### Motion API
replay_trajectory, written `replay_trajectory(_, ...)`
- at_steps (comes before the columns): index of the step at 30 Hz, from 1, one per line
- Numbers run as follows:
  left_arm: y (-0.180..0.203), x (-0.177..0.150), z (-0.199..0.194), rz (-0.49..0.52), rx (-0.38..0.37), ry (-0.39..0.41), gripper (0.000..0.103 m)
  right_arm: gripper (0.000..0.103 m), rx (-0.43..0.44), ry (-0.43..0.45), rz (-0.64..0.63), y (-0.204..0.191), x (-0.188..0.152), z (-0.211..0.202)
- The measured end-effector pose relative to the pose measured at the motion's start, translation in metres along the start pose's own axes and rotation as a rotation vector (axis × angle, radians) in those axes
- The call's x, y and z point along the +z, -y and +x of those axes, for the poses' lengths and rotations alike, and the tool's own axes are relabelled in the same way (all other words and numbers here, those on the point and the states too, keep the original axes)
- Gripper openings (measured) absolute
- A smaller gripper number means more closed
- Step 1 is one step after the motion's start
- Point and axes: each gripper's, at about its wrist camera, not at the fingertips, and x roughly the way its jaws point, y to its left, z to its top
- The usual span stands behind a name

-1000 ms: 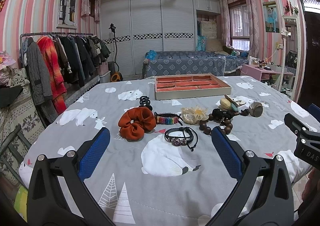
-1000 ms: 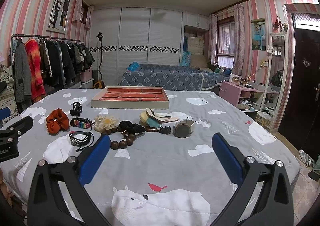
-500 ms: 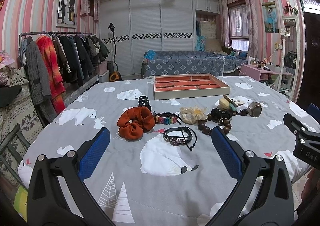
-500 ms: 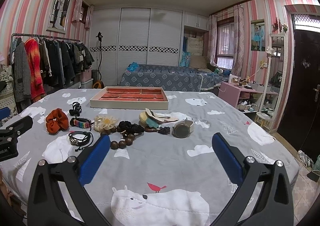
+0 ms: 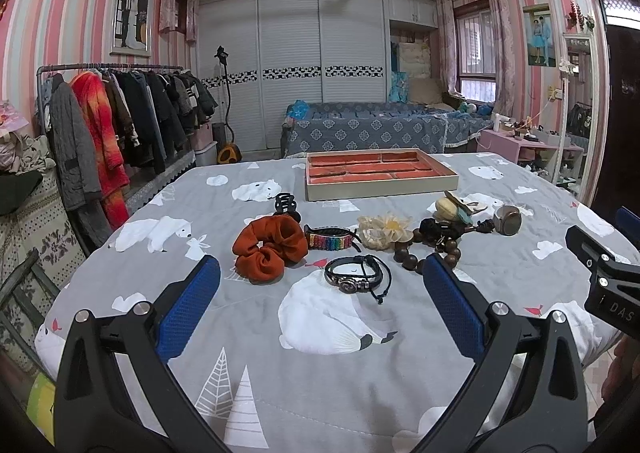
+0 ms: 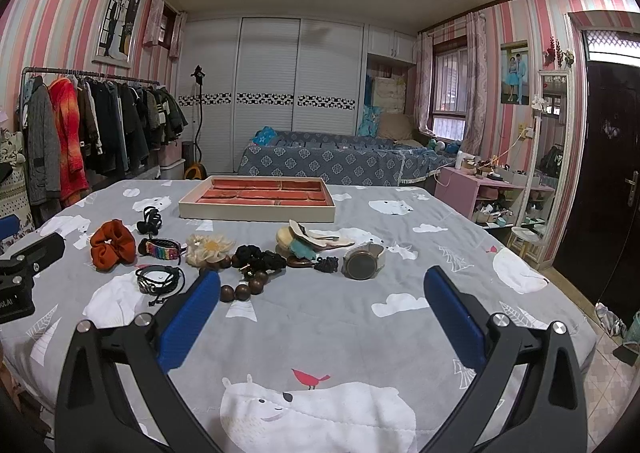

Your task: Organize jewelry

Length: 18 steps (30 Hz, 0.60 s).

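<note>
Nearest, the left hand-held gripper [image 5: 320, 301] is spread wide with nothing between its blue pads, poised above the bench [image 5: 328, 393] with its grey bear-print cover. The right hand-held gripper [image 6: 322, 303] is equally wide and empty, hovering to the right of the left one.

Just beyond the left gripper lies a black cord bracelet [image 5: 354, 277], with a trailing knot end. Behind it is a row of loose pieces: an orange scrunchie [image 5: 269, 247], a rainbow band [image 5: 330, 241], a cream fabric flower [image 5: 384, 231], dark wooden beads [image 5: 430, 253] touching a black scrunchie [image 6: 256, 256], a heap of shell-like clips [image 6: 304, 241] and a watch [image 6: 362, 263]. A black claw clip [image 5: 286, 205] sits behind the orange scrunchie.

Farther back, well apart from the row, stands the tray [image 5: 380, 189], its orange compartments apparently still bare, so the sorting looks not yet begun.

The risks, as I judge them: the cord bracelet is thin and flat on soft cloth, so closing pads could pinch the cover instead, or catch only the loose end and let it dangle. The beads overlap the black scrunchie; lifting one may drag the other. The clip heap could scatter if nudged. The watch is rounded and might slip from a grip. The carry to the tray is long, giving a weak hold time to fail.
</note>
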Motion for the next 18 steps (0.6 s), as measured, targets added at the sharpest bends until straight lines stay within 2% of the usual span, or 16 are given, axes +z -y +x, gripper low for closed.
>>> replay_trajectory(18, 0.0003, 0.0010, 0.0007, -0.001, 0.000, -0.001, 0.098, 0.099, -0.002, -0.001, 0.001, 0.0006, 0.0005, 0.0000)
